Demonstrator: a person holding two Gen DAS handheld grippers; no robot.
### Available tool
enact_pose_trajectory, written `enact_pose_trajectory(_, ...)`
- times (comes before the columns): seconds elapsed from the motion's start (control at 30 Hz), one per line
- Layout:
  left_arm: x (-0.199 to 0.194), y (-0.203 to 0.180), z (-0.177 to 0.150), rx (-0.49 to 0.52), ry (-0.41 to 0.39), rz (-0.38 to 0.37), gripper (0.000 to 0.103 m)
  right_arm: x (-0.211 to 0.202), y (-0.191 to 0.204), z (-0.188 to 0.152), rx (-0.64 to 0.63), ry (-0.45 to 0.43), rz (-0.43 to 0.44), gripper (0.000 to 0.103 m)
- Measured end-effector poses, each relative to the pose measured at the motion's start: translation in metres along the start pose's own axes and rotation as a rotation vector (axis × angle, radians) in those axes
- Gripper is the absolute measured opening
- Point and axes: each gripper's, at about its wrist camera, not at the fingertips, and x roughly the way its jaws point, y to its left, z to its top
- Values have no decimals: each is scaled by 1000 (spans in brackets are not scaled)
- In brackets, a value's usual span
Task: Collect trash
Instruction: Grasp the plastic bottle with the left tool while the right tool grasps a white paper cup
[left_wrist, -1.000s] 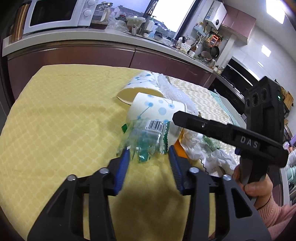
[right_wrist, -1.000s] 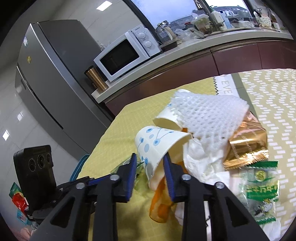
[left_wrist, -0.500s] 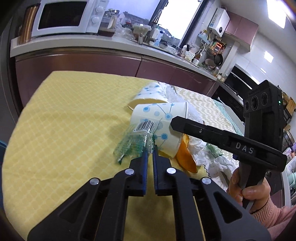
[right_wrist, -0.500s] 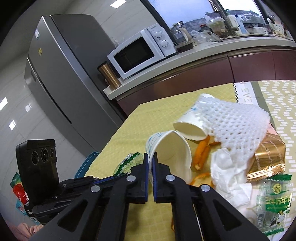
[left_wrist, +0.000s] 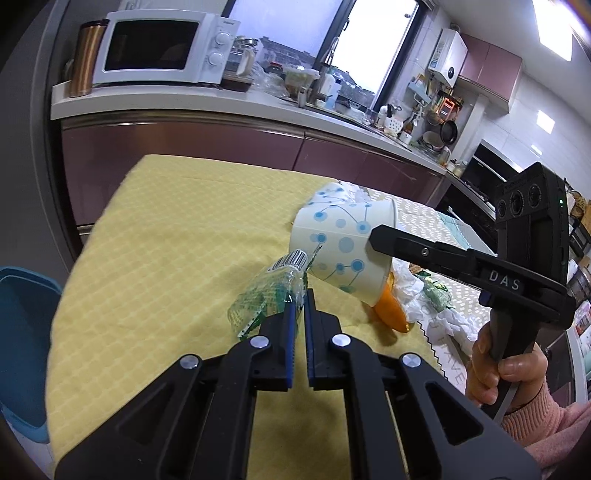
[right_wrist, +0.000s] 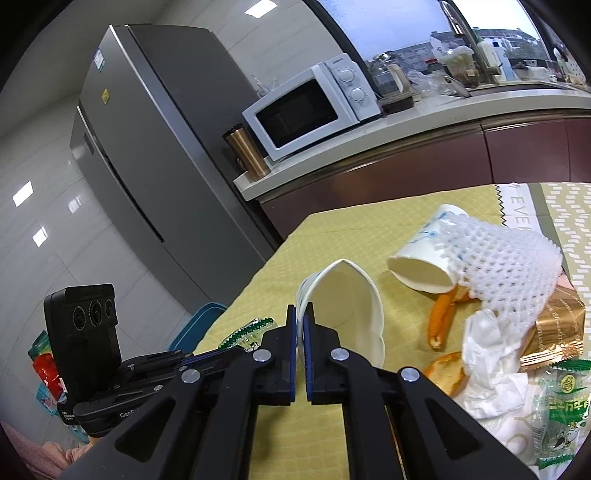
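Two paper cups (right_wrist: 347, 317) (right_wrist: 424, 266) — three wrappers (right_wrist: 554, 332) (right_wrist: 557, 410) (left_wrist: 269, 295).

The left gripper (left_wrist: 300, 295) is seen clamped on a clear green wrapper (left_wrist: 266, 295), while the right gripper (right_wrist: 300, 314), gripped by a pink-sleeved hand (left_wrist: 502, 373), is pinched on a paper cup's (right_wrist: 351, 310) wall.

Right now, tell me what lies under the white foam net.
The foam net drapes over a tipped paper cup, whose open mouth sticks out. Orange peel, crumpled tissue and a gold wrapper poke out below. Whatever else lies beneath is covered.
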Motion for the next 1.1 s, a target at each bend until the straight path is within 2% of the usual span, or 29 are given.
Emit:
enact_pose_trajectory(0.5,-41,25,-11,-29,-28,73,5,14,25,-1,-22,32,67,3)
enact_pose_trajectory(1.1,-82,52,-20,-63,-57,167,5,50,65,-3,-75,99,157,3)
